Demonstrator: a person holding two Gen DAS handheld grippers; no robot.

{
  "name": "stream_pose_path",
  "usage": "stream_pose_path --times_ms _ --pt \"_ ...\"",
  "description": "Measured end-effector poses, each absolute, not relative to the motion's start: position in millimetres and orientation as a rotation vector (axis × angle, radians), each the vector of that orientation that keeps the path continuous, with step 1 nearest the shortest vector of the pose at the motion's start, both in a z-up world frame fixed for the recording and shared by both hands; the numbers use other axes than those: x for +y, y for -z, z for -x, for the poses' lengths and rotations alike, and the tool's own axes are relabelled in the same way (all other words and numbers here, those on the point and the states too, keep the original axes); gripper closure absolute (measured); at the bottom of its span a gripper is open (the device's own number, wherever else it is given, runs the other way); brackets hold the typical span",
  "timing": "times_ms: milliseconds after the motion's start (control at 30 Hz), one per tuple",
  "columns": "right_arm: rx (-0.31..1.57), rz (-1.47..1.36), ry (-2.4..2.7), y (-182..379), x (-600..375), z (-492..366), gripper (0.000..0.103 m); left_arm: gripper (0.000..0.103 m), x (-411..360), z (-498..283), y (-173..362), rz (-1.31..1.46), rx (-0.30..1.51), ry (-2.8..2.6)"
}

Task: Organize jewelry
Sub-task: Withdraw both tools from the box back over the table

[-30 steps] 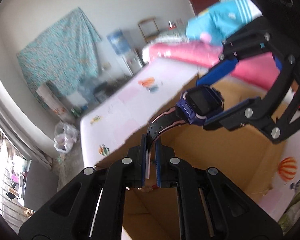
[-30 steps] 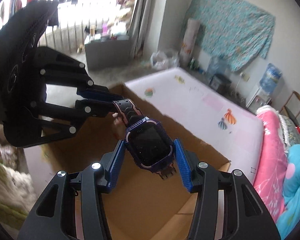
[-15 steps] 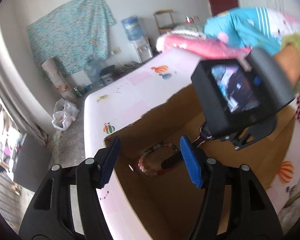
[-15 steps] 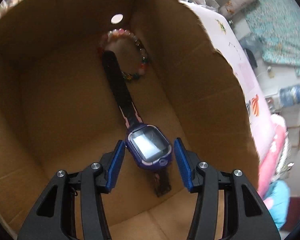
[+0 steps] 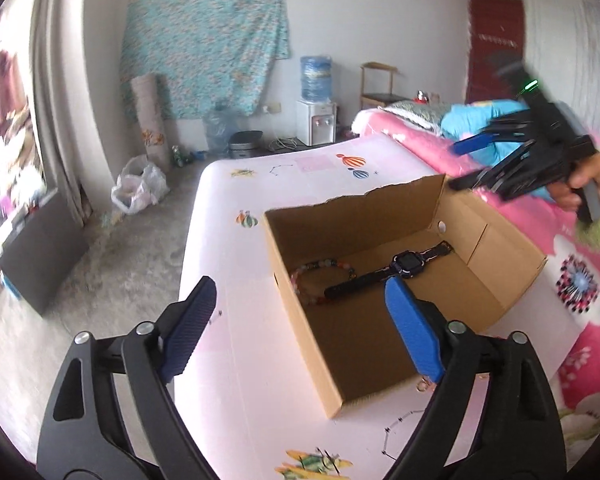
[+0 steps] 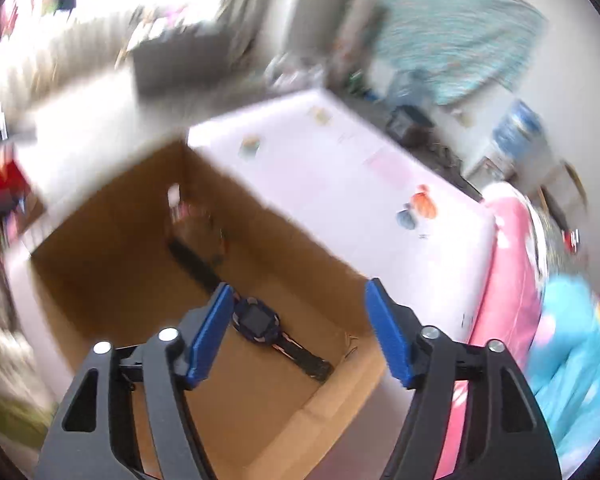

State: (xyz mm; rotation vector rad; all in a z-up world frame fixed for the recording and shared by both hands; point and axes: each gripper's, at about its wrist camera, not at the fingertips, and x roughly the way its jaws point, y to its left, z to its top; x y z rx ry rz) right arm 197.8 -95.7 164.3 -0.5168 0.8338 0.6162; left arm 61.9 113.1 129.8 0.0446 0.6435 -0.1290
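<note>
- At left in the left wrist view, the left gripper [image 5: 298, 320] hangs above the pink surface [image 5: 228, 264] just outside the cardboard box [image 5: 300, 320], its jaws wide and opening, nothing between them.
- Toward the middle, a beaded bracelet [image 5: 320, 282] lies on the box floor against the near wall, with one strap end of the watch [image 5: 404, 266] lying across its ring.
- The watch, dark with a purple case, lies flat and diagonal across the box floor, free of both grippers.
- At right, the right gripper [image 5: 466, 162], held in a hand [image 5: 584, 176], is above and beyond the box's far corner; in its own blurred view its jaws are also spreading, empty, with the watch well below them.
- A small ring-like item [image 5: 421, 387] sits on the surface just outside the box's near corner; what it is cannot be told, but it looks not yet put away.
- Risk from here: a gripper reaching low for that item could knock the light box wall and shift the box, while the watch strap overlapping the bracelet could snag if either is lifted again.
</note>
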Motion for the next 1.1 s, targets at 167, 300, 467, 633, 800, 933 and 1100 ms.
stream_pose_path --times_ms 167,300,467,633,800,933,1100 --pt "0.728 0.196 -0.546 -195.8 -149.1 -157.0 0.018 0.019 130.8 -40.0 -113.6 0.067 0.67 0.123" --pt "0.696 0.015 -0.522 -183.2 -171.9 -121.9 0.016 0.019 128.8 -20.2 -100.6 0.091 0.697 0.133" --pt "0.725 -0.098 -0.41 -137.3 -199.1 -67.3 0.015 0.015 111.6 4.0 -85.8 0.062 0.734 0.165" --pt "0.822 -0.134 -0.303 -91.6 -219.5 -24.3 0.012 0.014 73.4 12.4 -48.3 -0.013 0.852 0.202" --pt "0.953 -0.056 -0.154 -37.8 -217.8 -3.3 0.012 0.014 42.6 -0.2 -2.5 -0.047 0.992 0.202" --pt "0.998 -0.025 -0.132 -16.9 -207.3 3.0 0.012 0.014 36.4 -10.3 16.4 -0.055 1.039 0.165" --pt "1.044 -0.062 -0.111 -3.5 -208.1 -11.1 0.012 0.013 38.9 -17.7 30.7 -0.064 1.065 0.105"
